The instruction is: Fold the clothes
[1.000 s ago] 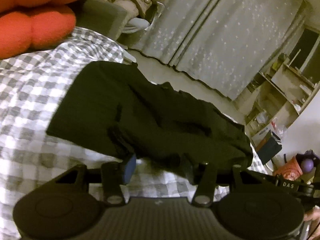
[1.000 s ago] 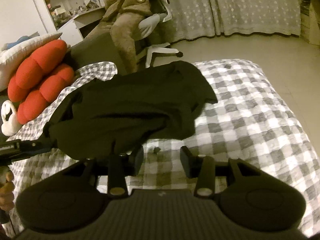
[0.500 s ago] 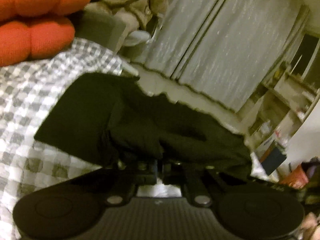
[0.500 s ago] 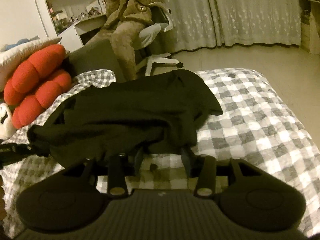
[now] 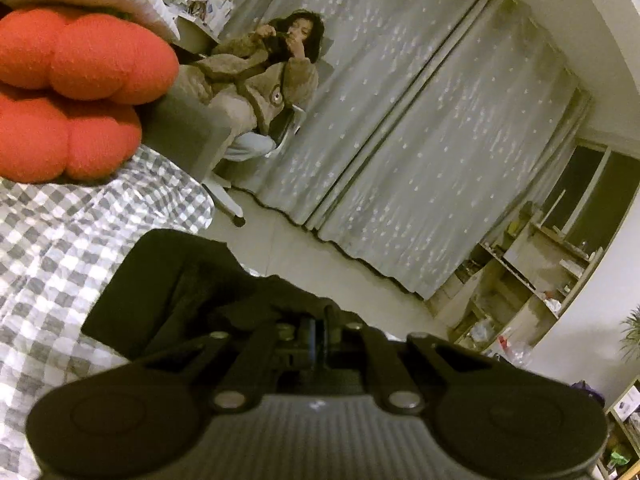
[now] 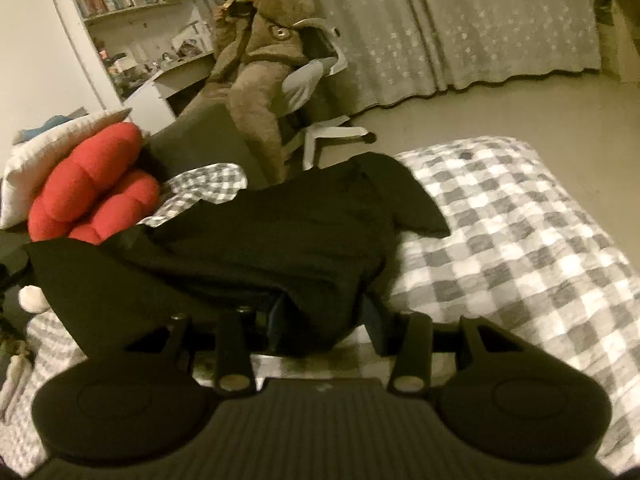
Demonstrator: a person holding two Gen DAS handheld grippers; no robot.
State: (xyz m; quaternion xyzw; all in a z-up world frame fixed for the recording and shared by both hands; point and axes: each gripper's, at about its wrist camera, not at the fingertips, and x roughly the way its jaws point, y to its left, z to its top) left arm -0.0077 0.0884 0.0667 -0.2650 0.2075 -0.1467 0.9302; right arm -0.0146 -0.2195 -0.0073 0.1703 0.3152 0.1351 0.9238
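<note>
The left gripper [image 5: 314,334] has just closed on the black garment [image 6: 280,240], lifting it off the bed [image 6: 520,240]; the right gripper [image 6: 324,320] remains open around its hem.

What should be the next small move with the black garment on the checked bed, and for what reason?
Probably close the right claw on the hem. Its jaws stand apart with the black garment draped between them, while the left claw looks already shut on another edge, which is raised above the checked bed. With both edges held, the fold can be lifted evenly.
</note>
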